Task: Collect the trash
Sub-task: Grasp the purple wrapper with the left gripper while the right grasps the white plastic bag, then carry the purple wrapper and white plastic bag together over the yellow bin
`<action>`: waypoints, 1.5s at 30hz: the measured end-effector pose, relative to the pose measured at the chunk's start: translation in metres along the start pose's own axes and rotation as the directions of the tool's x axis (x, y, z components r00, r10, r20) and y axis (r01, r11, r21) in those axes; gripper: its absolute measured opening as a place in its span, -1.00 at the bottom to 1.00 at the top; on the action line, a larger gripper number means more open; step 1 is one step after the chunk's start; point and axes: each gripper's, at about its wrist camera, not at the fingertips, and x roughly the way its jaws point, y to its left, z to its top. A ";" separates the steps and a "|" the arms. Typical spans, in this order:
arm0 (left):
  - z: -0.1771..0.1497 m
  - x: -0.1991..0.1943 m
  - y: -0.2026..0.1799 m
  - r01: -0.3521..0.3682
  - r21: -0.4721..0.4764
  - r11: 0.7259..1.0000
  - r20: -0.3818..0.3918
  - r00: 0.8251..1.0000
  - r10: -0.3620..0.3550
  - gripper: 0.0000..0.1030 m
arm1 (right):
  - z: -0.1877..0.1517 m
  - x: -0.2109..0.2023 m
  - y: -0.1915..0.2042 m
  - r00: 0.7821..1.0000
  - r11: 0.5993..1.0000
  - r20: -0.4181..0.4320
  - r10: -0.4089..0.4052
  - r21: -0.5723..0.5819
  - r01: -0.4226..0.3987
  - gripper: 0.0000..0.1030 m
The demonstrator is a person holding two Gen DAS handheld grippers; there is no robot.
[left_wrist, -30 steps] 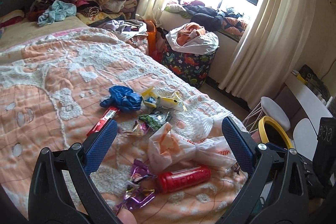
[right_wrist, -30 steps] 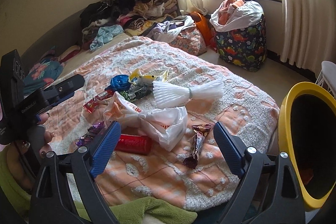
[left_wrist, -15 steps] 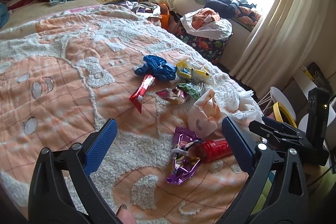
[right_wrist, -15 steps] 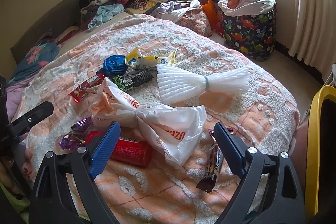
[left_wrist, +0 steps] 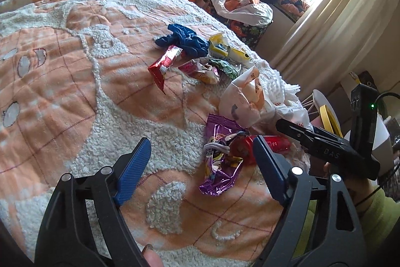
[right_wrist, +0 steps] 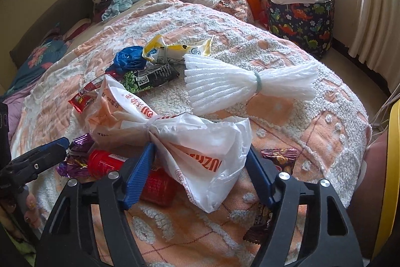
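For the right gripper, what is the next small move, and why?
Probably close the right gripper on the tied white plastic bag. Its fingers are open and already stand on either side of the bag's lower half, beside the red can. The left gripper is open too, near the purple wrapper, so it is not in the way.
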 end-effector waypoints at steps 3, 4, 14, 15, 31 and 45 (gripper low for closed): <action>-0.002 0.004 -0.004 0.003 0.015 1.000 -0.022 1.000 -0.003 0.31 | -0.002 -0.001 -0.001 1.000 1.000 0.007 0.006 0.000 -0.006 0.22; -0.003 0.005 -0.005 0.005 0.019 1.000 -0.028 1.000 -0.004 0.29 | -0.002 -0.002 0.000 1.000 1.000 0.012 0.005 -0.003 -0.005 0.16; -0.005 0.012 -0.010 0.012 0.036 0.999 -0.076 0.997 -0.009 -0.44 | -0.006 -0.034 0.000 0.993 0.999 0.116 0.036 0.021 -0.038 0.06; -0.006 0.014 -0.012 0.018 0.042 0.999 -0.083 0.996 -0.014 -0.58 | -0.006 -0.037 -0.001 0.991 0.999 0.124 0.040 0.027 -0.043 0.06; 0.019 -0.016 -0.048 0.038 0.102 0.994 0.068 0.997 -0.045 -0.68 | -0.016 -0.095 -0.023 0.968 0.993 0.246 0.052 0.094 -0.077 0.05; 0.032 -0.005 -0.108 0.090 0.191 0.977 0.089 0.990 -0.109 -0.68 | -0.028 -0.134 -0.058 0.945 0.981 0.328 0.005 0.181 -0.068 0.05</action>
